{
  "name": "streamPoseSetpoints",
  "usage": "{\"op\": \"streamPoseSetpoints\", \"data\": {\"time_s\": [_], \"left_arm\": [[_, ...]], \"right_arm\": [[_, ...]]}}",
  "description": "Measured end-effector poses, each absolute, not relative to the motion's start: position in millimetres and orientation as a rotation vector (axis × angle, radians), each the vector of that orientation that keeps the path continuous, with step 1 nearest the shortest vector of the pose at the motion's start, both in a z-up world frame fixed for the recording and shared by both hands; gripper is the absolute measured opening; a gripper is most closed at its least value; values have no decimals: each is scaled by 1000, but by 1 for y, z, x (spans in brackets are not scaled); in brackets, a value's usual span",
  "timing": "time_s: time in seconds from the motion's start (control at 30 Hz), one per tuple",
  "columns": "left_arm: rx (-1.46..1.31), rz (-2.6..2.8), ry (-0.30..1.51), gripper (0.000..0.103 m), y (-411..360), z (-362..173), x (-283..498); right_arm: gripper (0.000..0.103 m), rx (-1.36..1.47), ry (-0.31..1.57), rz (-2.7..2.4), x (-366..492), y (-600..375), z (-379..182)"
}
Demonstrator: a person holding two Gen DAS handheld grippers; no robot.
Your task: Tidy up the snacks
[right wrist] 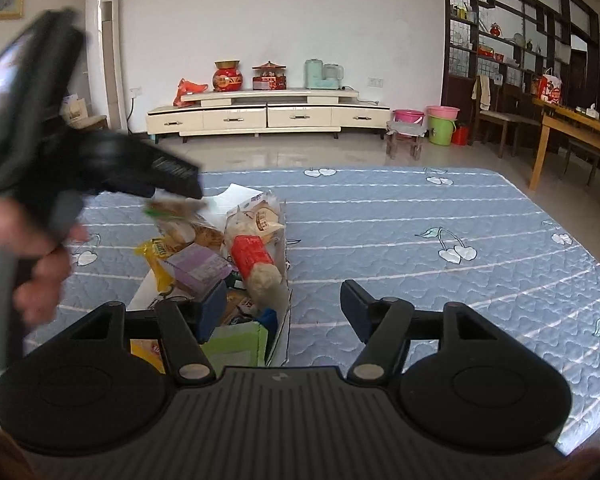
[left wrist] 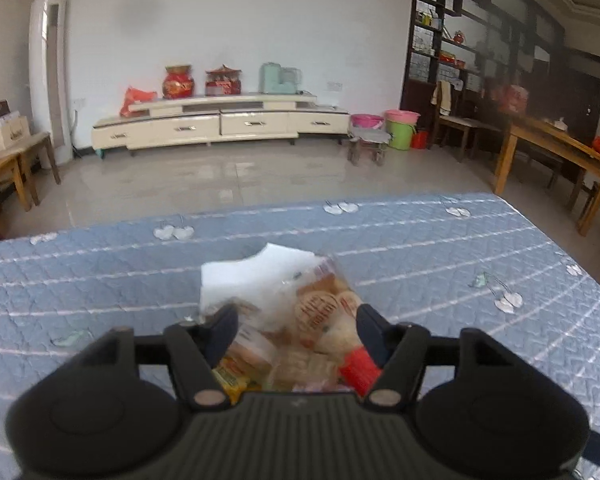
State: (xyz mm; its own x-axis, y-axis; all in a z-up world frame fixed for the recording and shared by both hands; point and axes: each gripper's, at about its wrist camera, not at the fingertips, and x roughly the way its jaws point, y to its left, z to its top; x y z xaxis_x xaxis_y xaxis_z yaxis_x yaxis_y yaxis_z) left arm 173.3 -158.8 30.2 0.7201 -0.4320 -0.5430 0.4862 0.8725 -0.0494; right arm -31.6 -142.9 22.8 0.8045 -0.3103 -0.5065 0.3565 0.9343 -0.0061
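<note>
Snack pile: clear and coloured wrapped snack packets [right wrist: 236, 256] heaped in a shallow white cardboard box [right wrist: 144, 292] on the blue quilted cover with heart print [right wrist: 440, 300], a bed or table, it is not clear which.
Left gripper [left wrist: 296, 316]: directly above the pile, pointing down and forward; jaws spread, a clear bag of round pale cakes [left wrist: 320, 312] between them with the pads not visibly pressing.
Right gripper [right wrist: 280, 304]: jaws spread and empty; the left finger hangs over the box's right edge, the right one over bare cover.
Key relation: the pile lies ahead and to the left of the right jaws, and under the left jaws, so the left hand is nearer.
Long axis: the red-labelled clear pack [right wrist: 256, 264] runs near to far, roughly along the right gripper's pointing line.
Writing: red lettering on the cake bag and printing on the yellow packet [right wrist: 156, 252], both too blurred to read.
</note>
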Motion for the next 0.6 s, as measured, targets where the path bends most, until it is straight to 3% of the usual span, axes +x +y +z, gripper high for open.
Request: {"op": "streamPoseSetpoints", "data": {"time_s": [0.13,0.43,0.6], "left_arm": [[75,-481,583,71,-138,39,161],[83,-402,584,100,-88,45,81],[95,-363,621,102,-73,33,39]], "right_arm": [[80,72,522,-348,-35,-137,27],[103,55,568,-327,-50,-125,29],[103,65,624,-334,-57,-125,21]]}}
